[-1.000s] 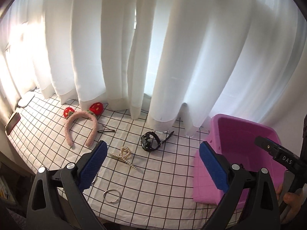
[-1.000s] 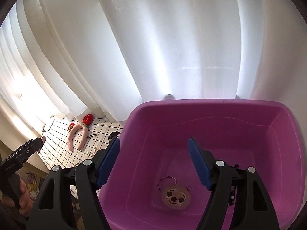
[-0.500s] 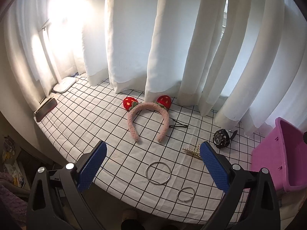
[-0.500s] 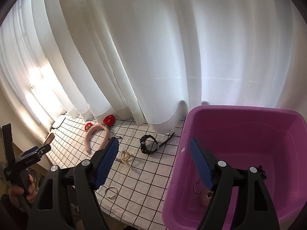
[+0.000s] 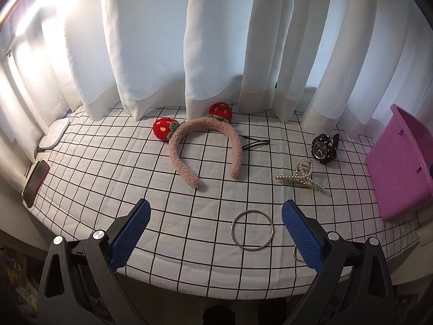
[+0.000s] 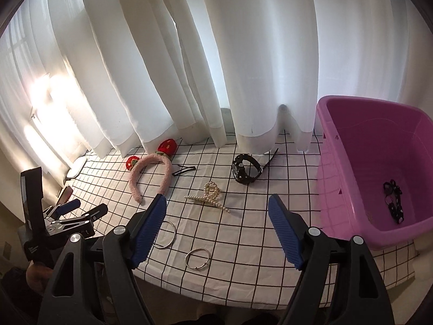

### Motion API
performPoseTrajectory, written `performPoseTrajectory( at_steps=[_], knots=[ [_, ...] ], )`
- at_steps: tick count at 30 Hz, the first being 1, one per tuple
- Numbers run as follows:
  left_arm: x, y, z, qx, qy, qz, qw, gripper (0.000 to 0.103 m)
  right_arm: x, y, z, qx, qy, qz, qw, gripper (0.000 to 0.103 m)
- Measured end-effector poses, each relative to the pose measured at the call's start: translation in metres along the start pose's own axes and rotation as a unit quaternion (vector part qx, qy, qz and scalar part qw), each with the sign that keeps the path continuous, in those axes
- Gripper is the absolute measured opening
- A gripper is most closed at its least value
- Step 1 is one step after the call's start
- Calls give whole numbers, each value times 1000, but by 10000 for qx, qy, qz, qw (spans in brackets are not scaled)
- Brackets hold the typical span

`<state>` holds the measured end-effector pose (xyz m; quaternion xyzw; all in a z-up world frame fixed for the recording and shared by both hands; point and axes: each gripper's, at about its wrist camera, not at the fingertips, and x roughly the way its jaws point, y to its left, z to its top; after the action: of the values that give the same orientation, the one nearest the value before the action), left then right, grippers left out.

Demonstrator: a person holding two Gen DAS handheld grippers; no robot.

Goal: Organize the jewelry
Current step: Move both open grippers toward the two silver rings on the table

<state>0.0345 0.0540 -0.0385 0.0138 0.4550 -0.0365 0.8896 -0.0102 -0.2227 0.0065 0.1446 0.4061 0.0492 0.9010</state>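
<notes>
On the checked tablecloth (image 5: 108,178) lie a pink headband with red strawberries (image 5: 205,149) (image 6: 151,173), a black hair pin (image 5: 255,144) (image 6: 184,171), a black watch (image 5: 323,149) (image 6: 246,172), a pearl hair claw (image 5: 301,177) (image 6: 208,196), a large silver ring (image 5: 252,233) (image 6: 165,234) and a small silver ring (image 6: 197,258). The pink bin (image 6: 379,168) (image 5: 397,168) on the right holds dark hair ties (image 6: 392,200). My left gripper (image 5: 213,234) is open and empty above the front edge, near the large ring. My right gripper (image 6: 216,227) is open and empty.
White curtains (image 5: 216,40) hang along the back of the table. A phone (image 5: 36,180) and a white flat device (image 5: 55,134) lie at the far left edge. The left gripper's body (image 6: 54,216) shows at the left in the right wrist view.
Both grippers have swung left, away from the pink bin. The right one has pulled back out of the bin and now faces the table; the left one has come closer to the large ring.
</notes>
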Motion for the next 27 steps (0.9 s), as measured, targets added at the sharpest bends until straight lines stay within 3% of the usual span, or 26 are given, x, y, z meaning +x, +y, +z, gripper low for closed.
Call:
performPoseTrajectory(
  at_steps=[6,16,23,27],
  knots=[
    [28,3,-17,416,213,-309,9984,96,29,18,-42,389,206,-241,9987,74],
    [74,-6,-47,723,601,-331,9950,96,88,28,-99,428,728,-430,9955,74],
    [95,-10,-59,499,539,-218,9971,96,121,32,-119,145,807,-372,9959,74],
    [101,-13,-66,596,205,-79,9980,96,136,38,-129,-139,729,-373,9965,74]
  ],
)
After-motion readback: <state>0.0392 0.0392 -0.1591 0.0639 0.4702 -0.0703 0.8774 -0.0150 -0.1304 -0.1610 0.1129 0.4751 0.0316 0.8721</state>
